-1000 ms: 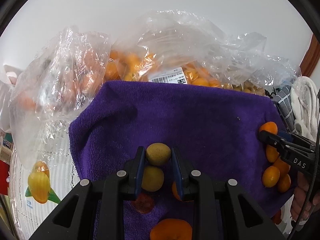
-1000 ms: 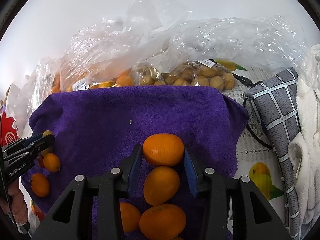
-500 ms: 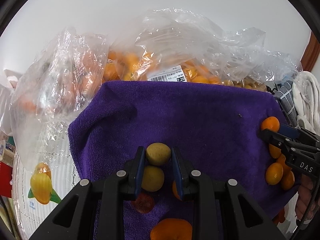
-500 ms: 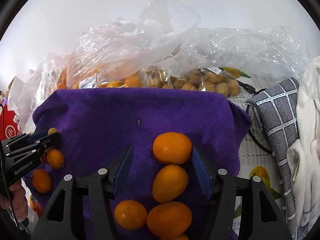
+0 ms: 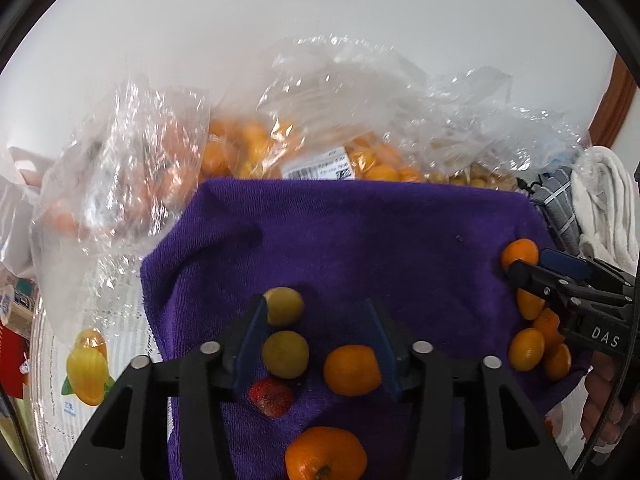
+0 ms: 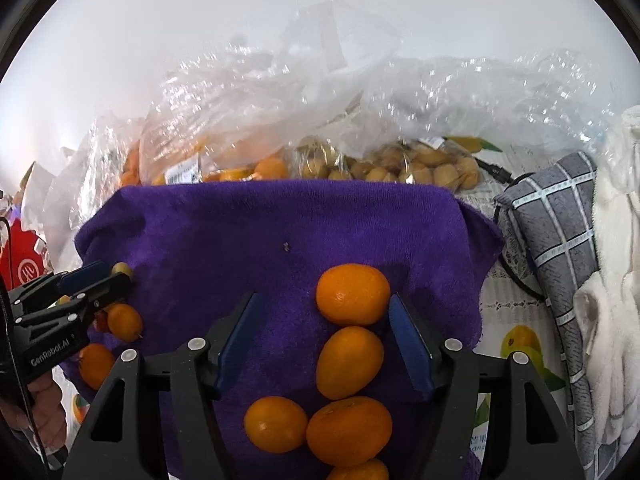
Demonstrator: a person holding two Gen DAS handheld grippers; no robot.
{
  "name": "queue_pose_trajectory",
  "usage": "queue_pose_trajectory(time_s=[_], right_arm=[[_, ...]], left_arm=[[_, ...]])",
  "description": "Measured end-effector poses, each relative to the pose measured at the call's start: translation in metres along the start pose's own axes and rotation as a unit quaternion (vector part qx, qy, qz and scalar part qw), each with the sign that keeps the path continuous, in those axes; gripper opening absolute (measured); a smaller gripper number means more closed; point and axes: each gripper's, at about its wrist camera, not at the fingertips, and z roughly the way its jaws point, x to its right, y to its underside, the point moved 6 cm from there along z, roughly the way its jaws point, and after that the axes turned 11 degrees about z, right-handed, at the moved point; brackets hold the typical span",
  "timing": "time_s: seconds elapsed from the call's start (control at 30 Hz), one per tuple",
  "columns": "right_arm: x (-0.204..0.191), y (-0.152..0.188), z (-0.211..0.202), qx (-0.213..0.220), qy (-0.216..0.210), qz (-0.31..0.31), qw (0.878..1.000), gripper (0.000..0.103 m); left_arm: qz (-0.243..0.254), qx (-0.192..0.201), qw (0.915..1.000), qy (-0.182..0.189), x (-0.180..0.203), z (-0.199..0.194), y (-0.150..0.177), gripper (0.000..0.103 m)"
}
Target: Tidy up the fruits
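While both my tongs hover low over it, the purple towel (image 6: pixel 248 232) fills most of each view, its far edge running straight from nine o'clock to three o'clock just in front of the clear plastic bags (image 6: pixel 280 120) of orange and tan fruit. In the right wrist view its right-hand edge drops toward five o'clock beside the grey checked cloth (image 6: pixel 560 216), and the whole far half of the towel lies bare, from ten o'clock round to two o'clock.

My right tongs (image 6: pixel 324 340) stand wide apart, holding nothing. A round orange (image 6: pixel 353 294) sits at the tips, close to the right-hand pad, and an oval kumquat (image 6: pixel 350 362) lies just behind it, long axis running from twelve to six o'clock, tipped slightly toward one. Two more oranges sit behind these at six o'clock, between the arms.

My left tongs (image 5: pixel 316 344) are likewise spread and gripping nothing. A yellow-green fruit (image 5: pixel 283 306) rests against the left-hand pad's tip, with a second yellow-green fruit (image 5: pixel 285 354) right behind it, so the pair lines up from twelve to six o'clock. A small orange (image 5: pixel 352 370) lies by the right-hand pad, and a red berry (image 5: pixel 271 397) sits at six o'clock of the second fruit. From that camera, the orange row shows at three o'clock near the towel's edge.
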Motion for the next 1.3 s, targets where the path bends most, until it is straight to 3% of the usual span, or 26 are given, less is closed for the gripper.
queue_pose_trajectory(time_s=[0.2,0.47,0.53,0.67,0.83,1.1,1.3], right_arm=[[-0.002,0.001,-0.037,0.038,0.012,0.009,0.999,0.077],[0.012,0.030,-0.107,0.042,0.011,0.024,0.999,0.078],[0.013,0.040,-0.119,0.040,0.016,0.019,0.999,0.078],[0.019,0.064,-0.147,0.042,0.029,0.021,0.998,0.079],[0.020,0.099,-0.192,0.071,0.050,0.011,0.996,0.093],[0.018,0.148,-0.257,0.118,0.046,0.010,0.992,0.103],[0.026,0.174,-0.288,0.130,0.058,0.024,0.989,0.103]], left_arm=[[-0.004,0.018,0.9998,-0.002,-0.003,-0.022,-0.006,0.059],[0.006,0.051,0.9986,-0.008,0.017,-0.085,-0.003,0.061],[0.008,0.052,0.9986,-0.002,0.025,-0.099,0.007,0.064],[0.020,0.063,0.9974,-0.030,0.033,-0.138,0.033,0.067],[-0.001,0.083,0.9960,-0.030,0.037,-0.188,0.063,0.069],[-0.007,0.146,0.9885,-0.040,0.061,-0.269,0.103,0.092],[0.000,0.163,0.9855,-0.047,0.083,-0.301,0.128,0.098]])
